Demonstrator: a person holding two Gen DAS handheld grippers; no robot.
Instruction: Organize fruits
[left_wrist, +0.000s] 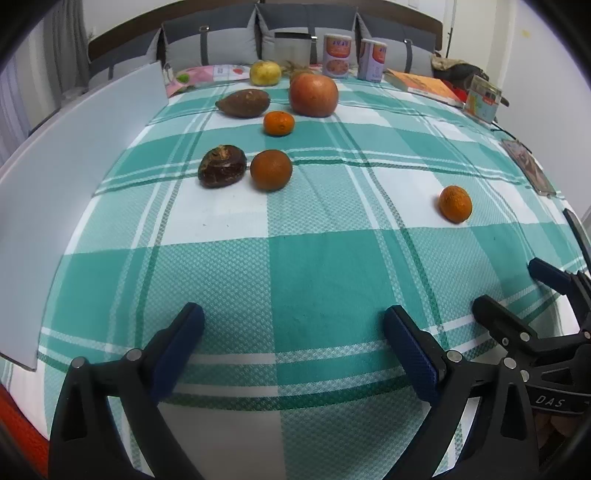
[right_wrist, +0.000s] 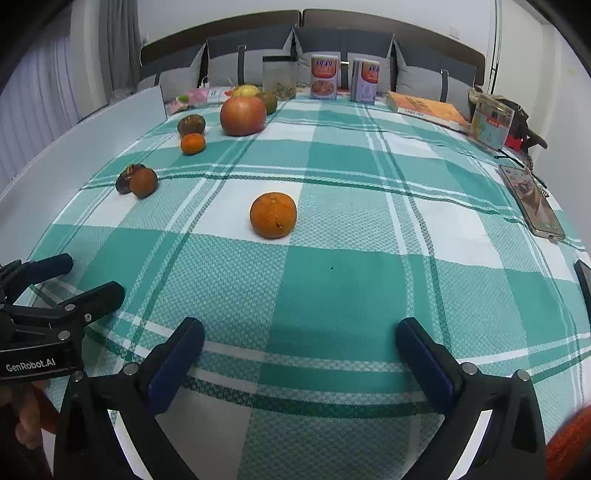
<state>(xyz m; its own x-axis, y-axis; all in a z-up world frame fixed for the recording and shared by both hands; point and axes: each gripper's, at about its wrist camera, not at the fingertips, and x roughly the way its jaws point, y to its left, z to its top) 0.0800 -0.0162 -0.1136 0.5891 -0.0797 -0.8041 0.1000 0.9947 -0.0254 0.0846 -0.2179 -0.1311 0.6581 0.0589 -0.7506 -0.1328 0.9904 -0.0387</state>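
Observation:
Several fruits lie on a green and white checked cloth (left_wrist: 295, 258). A lone orange (right_wrist: 273, 215) (left_wrist: 455, 204) sits apart, nearest my right gripper. Further back left are a dull orange (left_wrist: 271, 170) beside a dark brown fruit (left_wrist: 222, 166), a small tangerine (left_wrist: 279, 123), a brown pointed fruit (left_wrist: 243, 103), a big red apple (left_wrist: 313, 94) and a yellow fruit (left_wrist: 265, 73). My left gripper (left_wrist: 293, 321) is open and empty, low over the cloth's near edge. My right gripper (right_wrist: 300, 334) is also open and empty. Each gripper shows at the edge of the other's view.
A white board (left_wrist: 74, 155) runs along the left edge. At the back stand a clear jar (right_wrist: 279, 78) and two printed boxes (right_wrist: 324, 76) before grey cushions. A book (right_wrist: 428, 107), a small carton (right_wrist: 492, 122) and a phone (right_wrist: 532, 199) lie on the right.

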